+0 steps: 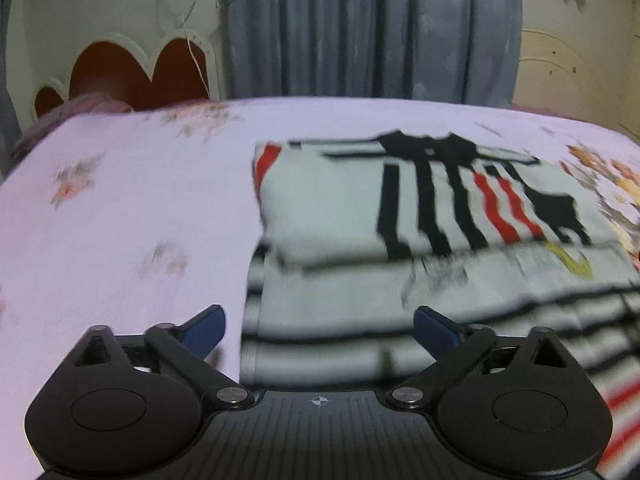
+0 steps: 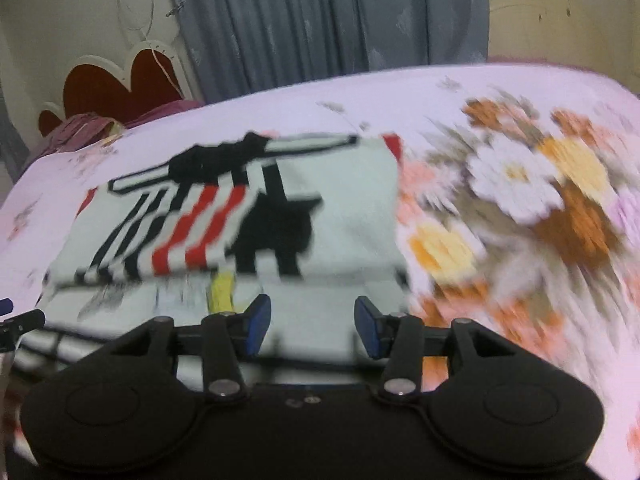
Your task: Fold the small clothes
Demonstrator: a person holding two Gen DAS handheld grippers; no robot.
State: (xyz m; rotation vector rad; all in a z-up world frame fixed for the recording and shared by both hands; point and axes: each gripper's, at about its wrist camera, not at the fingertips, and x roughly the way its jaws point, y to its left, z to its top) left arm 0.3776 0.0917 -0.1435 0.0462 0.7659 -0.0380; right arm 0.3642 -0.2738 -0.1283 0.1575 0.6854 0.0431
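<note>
A: Nearest the cameras, what is being shown of the two tools?

B: The left tool is being held with its blue-padded fingers spread wide, nothing between them. The right tool is likewise being held apart and empty. Both are being kept just above the near edge of the white cotton shirt with black and red stripes, with no contact being made as far as the blur allows.

A: And where is the garment being kept?

B: It is lying on the pale lilac floral bedsheet; in the left view it is sitting to the right of centre, in the right view to the left of centre, so it is being framed between the two tools. A large printed bouquet on the sheet is lying just beside its right edge.

A: How far is the folding being judged to have gone?

B: Well along, it is being judged. The sides are being seen tucked in to give straight edges, and an upper layer is lying doubled over the lower part. A strip of hem nearest the tools is being left uncovered, so one more fold or a squaring-up may be remaining.

A: Which way is it pointing?

B: The black collar is being pointed away, toward the grey pleated curtain; the long axis is seemingly running near to far.
</note>
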